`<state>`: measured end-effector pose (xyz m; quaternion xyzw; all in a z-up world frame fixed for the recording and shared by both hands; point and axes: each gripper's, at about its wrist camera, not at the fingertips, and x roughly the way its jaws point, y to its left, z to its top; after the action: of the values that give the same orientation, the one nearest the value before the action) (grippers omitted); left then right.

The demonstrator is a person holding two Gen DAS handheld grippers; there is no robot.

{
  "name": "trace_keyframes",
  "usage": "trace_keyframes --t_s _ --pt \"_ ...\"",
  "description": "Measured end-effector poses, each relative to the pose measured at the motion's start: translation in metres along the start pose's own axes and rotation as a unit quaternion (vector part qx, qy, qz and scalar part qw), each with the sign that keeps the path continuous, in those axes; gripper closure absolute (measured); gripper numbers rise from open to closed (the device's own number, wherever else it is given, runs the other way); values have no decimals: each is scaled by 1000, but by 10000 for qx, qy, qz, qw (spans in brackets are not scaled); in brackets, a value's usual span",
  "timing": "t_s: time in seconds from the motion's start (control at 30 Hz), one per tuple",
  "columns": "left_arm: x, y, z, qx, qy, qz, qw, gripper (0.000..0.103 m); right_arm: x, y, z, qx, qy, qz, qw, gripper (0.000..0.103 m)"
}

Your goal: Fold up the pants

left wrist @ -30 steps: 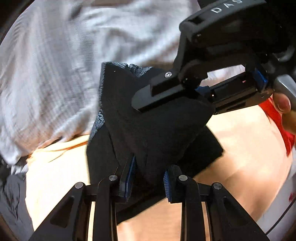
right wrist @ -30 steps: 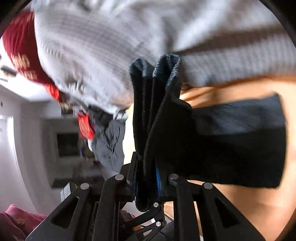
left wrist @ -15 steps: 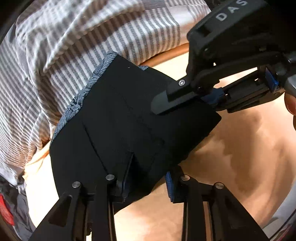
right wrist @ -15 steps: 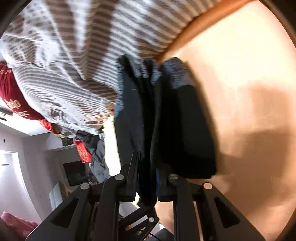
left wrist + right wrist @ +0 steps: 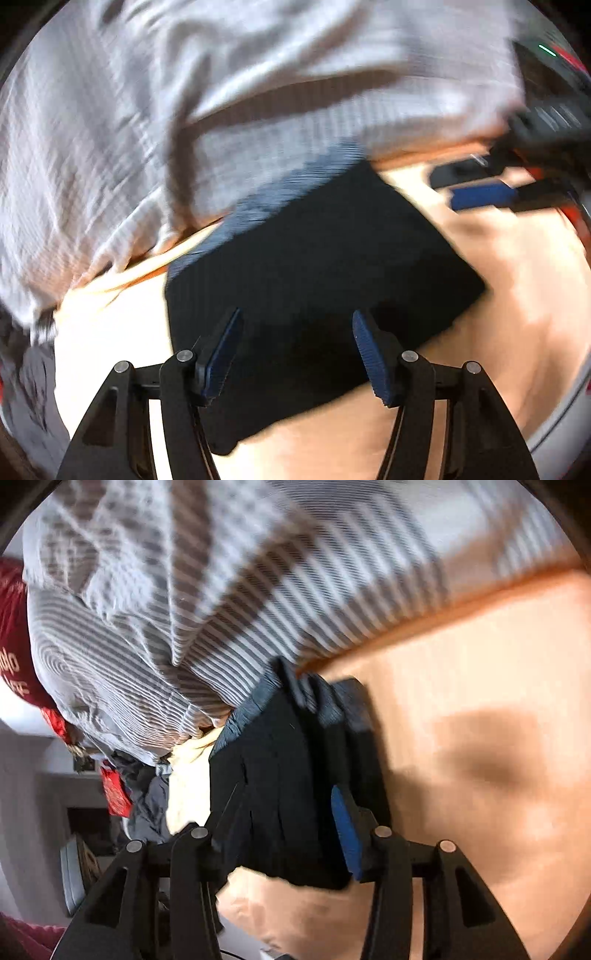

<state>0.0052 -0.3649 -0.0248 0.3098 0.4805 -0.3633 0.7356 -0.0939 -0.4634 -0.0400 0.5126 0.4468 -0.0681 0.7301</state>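
The dark navy pants [image 5: 317, 266] lie folded into a thick rectangle on the peach surface [image 5: 517, 295], their blue patterned waistband toward the striped cloth. My left gripper [image 5: 295, 347] is open, its blue pads apart just above the near edge of the bundle. In the right wrist view the pants [image 5: 295, 775] show edge-on as several stacked layers. My right gripper [image 5: 284, 830] is open with the bundle's end between its fingers. The right gripper also shows at the far right of the left wrist view [image 5: 491, 188], blurred, apart from the pants.
A grey-and-white striped cloth [image 5: 184, 110] lies bunched behind the pants; it also shows in the right wrist view [image 5: 221, 590]. A red garment [image 5: 14, 646] and a grey one [image 5: 147, 805] lie at the left. The surface's edge runs at lower right [image 5: 561, 417].
Both grippers opened and let go of the folded pants, which now rest flat on the surface. The right gripper drew back from the bundle to the right.
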Motion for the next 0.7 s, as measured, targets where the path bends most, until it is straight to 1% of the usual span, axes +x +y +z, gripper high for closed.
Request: trace_keyframes --t_s 0.07,0.13,0.17,0.2,0.23,0.3,0.33,0.37,0.43,0.53,0.6,0.63,0.7 --pt "11 16 10 -386 68 -111 9992 40 19 11 9 -201 98 -191 9996 53" --pt "29 31 21 -836 148 -259 9961 40 36 10 14 -329 279 -394 9983 53" --pt "36 34 23 -935 214 -300 9949 40 42 11 14 -382 346 -393 9979 53" --pt "47 38 24 -1065 339 -331 9932 40 50 15 14 -479 420 -357 9973 56" --pt "58 39 24 -1152 482 -359 9915 40 57 21 13 -614 494 -434 9959 59" --pt "66 35 17 -1213 644 -385 9898 40 70 33 10 -885 691 -794 9905 92" --pt "68 33 15 -1228 678 -411 9893 40 72 38 7 -964 773 -890 9883 93" --pt "67 31 13 -1231 659 -459 9891 40 68 39 4 -1011 768 -877 9880 96" --pt "63 23 12 -1134 606 -501 9904 40 59 48 -2 -1218 720 -965 9852 97" --pt "68 3 10 -836 653 -527 9930 40 54 52 -14 -1517 806 -1374 9755 97" --pt "68 -6 8 -718 579 -521 9944 40 58 45 -20 -1602 876 -1689 9686 96" --pt "68 -8 8 -683 551 -491 9949 40 60 37 -21 -1520 887 -1771 9683 96" --pt "69 -7 7 -730 508 -470 9949 40 61 26 -19 -1234 828 -1724 9737 91"
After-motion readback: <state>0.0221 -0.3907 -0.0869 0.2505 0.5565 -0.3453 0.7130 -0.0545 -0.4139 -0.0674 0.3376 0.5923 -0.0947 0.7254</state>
